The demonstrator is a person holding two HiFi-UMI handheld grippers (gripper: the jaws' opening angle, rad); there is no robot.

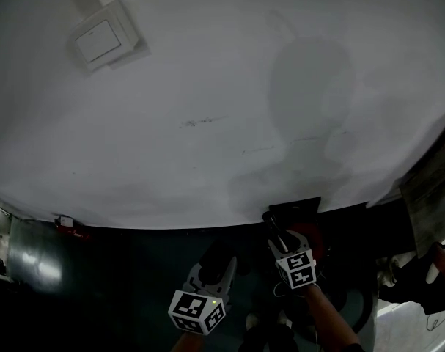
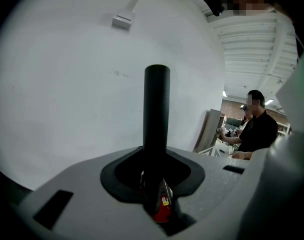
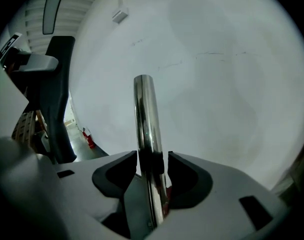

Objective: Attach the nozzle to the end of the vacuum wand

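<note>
The wand point(image 3: 143, 114) is a smooth, shiny chrome pipe (round) standing loose between the wide-open jaws of the right gripper point(image 3: 153, 166). The left gripper point(image 2: 154, 171) clamps a matte black tube point(image 2: 157, 109).

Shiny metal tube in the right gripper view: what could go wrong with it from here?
The shiny metal tube stands between the right hand-held gripper's parted jaws, so it might slip or tip. The left hand-held gripper clamps a black round tube. The head view is dark around both grippers, so lining the two tubes up might fail.
</note>
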